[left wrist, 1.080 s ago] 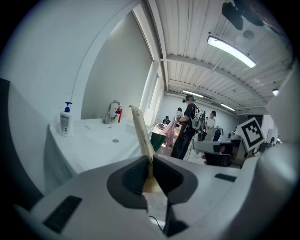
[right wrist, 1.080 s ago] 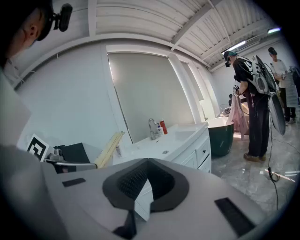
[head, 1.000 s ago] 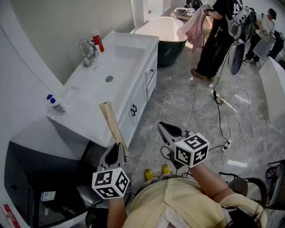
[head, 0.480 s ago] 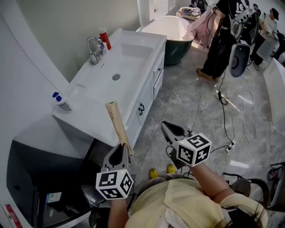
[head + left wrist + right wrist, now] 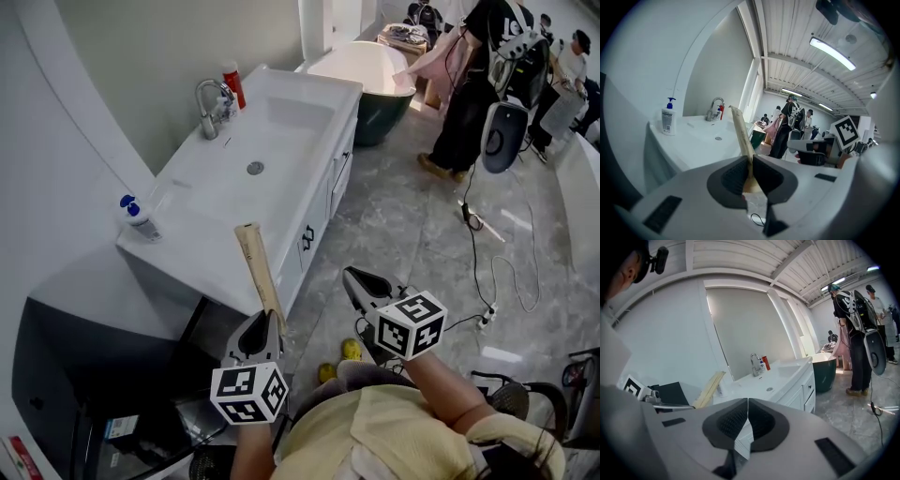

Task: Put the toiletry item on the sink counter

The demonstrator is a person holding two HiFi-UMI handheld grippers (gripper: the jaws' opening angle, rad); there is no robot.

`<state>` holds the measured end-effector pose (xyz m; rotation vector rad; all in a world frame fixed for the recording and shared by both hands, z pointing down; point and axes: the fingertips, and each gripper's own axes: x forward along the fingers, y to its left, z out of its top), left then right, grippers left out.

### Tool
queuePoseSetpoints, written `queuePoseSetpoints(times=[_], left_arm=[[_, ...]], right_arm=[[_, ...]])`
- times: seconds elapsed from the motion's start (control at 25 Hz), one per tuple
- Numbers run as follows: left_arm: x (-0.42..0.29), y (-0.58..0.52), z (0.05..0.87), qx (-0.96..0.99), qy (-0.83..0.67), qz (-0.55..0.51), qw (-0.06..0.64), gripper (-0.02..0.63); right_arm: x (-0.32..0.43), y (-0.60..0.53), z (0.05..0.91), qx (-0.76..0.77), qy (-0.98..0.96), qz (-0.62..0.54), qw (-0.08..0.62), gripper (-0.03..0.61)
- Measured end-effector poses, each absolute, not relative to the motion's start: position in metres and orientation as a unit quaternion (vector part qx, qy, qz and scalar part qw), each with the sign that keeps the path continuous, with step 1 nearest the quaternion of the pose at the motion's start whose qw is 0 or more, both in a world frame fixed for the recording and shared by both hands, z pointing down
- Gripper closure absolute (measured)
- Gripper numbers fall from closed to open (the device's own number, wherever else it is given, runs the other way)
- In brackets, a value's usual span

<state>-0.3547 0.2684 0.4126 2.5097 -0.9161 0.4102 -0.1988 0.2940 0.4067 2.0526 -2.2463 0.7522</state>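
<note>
The item (image 5: 258,272), a long, thin beige piece, is clamped by its lower end alone, so most of its length is left unsupported. A swing or slip within the pads could be expected if its free end were knocked against the front edge of the table (image 5: 216,211). That end is seen just over this edge in the head view, though whether it is above the surface or short of it cannot be settled. If the item were released while upright or tilted, it would likely topple. It could then be lost to the floor (image 5: 412,234) or rolled into the basin (image 5: 281,117), since the strip of table beside the basin is narrow. The pump bottle (image 5: 141,217) at the near corner could also be tipped by a careless sweep to the left.

The item is held in the air, not yet on the table. It rises from between the jaws of the left hand-held gripper (image 5: 265,323), which are closed on its base. From there it is carried forward and slightly left toward the table. In the left gripper view the item (image 5: 740,136) is seen running straight up out of the pads (image 5: 736,176).

The right hand-held gripper (image 5: 361,286) is held beside it over the floor, jaws together and nothing between them.
</note>
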Motion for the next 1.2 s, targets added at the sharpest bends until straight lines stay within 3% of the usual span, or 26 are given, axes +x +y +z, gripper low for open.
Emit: queuePoseSetpoints(times=[0.48,1.2], left_arm=[[-0.335,0.233,0.419,0.904,-0.335,0.154,0.218,0.546],[-0.238,0.174,0.414,0.904,-0.329,0.171,0.211,0.546]], right_arm=[[-0.180,0.252,0.409,0.649,-0.722,0.239,-0.010,0.552],[-0.090,0.187,0.406,0.641,-0.730,0.238,-0.005,0.552]])
